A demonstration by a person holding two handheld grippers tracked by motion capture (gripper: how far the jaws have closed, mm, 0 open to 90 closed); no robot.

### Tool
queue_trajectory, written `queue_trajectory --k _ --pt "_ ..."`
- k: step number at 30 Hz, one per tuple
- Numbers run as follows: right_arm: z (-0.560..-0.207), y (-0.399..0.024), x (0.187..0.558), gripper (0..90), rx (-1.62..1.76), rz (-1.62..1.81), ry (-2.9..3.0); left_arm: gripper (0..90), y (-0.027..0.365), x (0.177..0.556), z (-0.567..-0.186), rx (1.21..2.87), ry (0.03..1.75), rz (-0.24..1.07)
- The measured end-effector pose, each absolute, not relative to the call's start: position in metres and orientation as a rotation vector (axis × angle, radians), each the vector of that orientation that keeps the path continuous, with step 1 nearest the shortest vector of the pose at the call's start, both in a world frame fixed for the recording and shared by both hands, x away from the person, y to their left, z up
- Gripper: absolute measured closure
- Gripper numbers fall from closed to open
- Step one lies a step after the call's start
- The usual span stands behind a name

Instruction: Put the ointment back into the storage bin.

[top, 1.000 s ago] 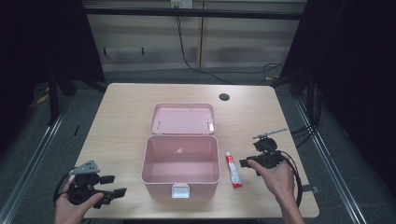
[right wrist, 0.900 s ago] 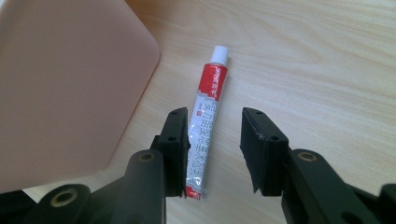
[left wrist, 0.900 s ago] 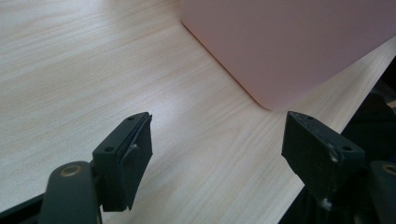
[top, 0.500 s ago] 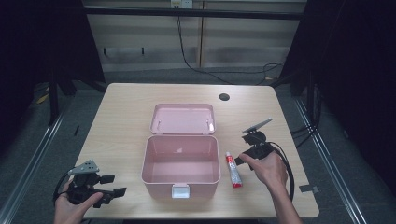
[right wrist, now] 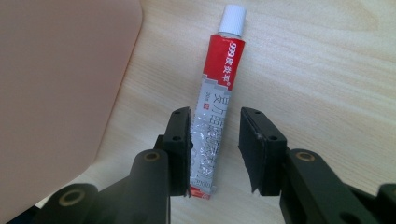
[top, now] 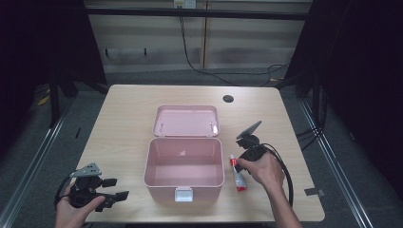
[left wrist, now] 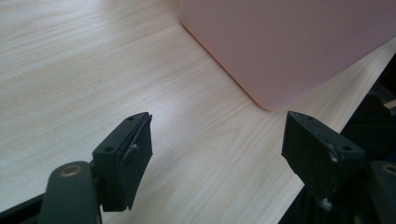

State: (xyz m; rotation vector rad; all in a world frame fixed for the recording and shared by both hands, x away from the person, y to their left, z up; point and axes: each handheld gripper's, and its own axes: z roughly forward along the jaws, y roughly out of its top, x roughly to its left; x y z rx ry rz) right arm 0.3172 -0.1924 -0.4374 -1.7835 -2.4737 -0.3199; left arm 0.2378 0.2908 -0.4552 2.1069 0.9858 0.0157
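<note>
A white tube with a red band and a white cap point(right wrist: 226, 56) lies flat on the wooden table, just right of the open pink box point(top: 185, 139); in the high view the tube point(top: 239, 178) points away from the front edge. My right gripper point(right wrist: 215, 121) is lowered over its rear half with one jaw on each side. Its jaws have just been closing; the left pad is at the tube's edge and the right pad stands off it, so it is open. My left gripper point(top: 118, 188) rests open near the front left corner, nothing between its jaws point(left wrist: 219, 135).
The box's lid point(top: 186, 121) lies folded back behind it, and its white latch point(top: 183, 194) faces the front edge. The box's pink wall point(left wrist: 289, 42) is close to the left gripper. A dark round hole point(top: 228, 99) sits at the table's far right.
My right gripper has moved left and down from the table's right side onto the tube, tilting as it went. The left gripper has stayed put.
</note>
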Motion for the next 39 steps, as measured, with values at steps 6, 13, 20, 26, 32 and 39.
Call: queue_trajectory --k 6,13,20,26,32,39 --pt "-0.444 -0.187 0.319 62.2 -1.783 -0.27 -2.491 24.3 0.291 0.238 -0.455 2.103 0.989 0.017" --pt "-0.45 -0.18 0.321 62.6 -1.783 -0.245 -2.503 24.3 0.291 0.237 -0.455 2.103 0.991 0.017" --pt "-0.463 -0.172 0.322 65.3 -1.786 -0.17 -2.524 24.3 0.291 0.237 -0.455 2.105 0.986 0.014" --pt "-0.466 -0.169 0.323 68.0 -1.783 -0.16 -2.528 24.3 0.291 0.237 -0.454 2.103 0.987 0.012" --pt "-0.466 -0.167 0.323 70.5 -1.776 -0.14 -2.552 24.3 0.29 0.237 -0.454 2.104 0.98 0.01" --pt "-0.466 -0.17 0.324 70.9 -1.769 -0.131 -2.552 24.3 0.291 0.237 -0.454 2.099 0.982 0.009"
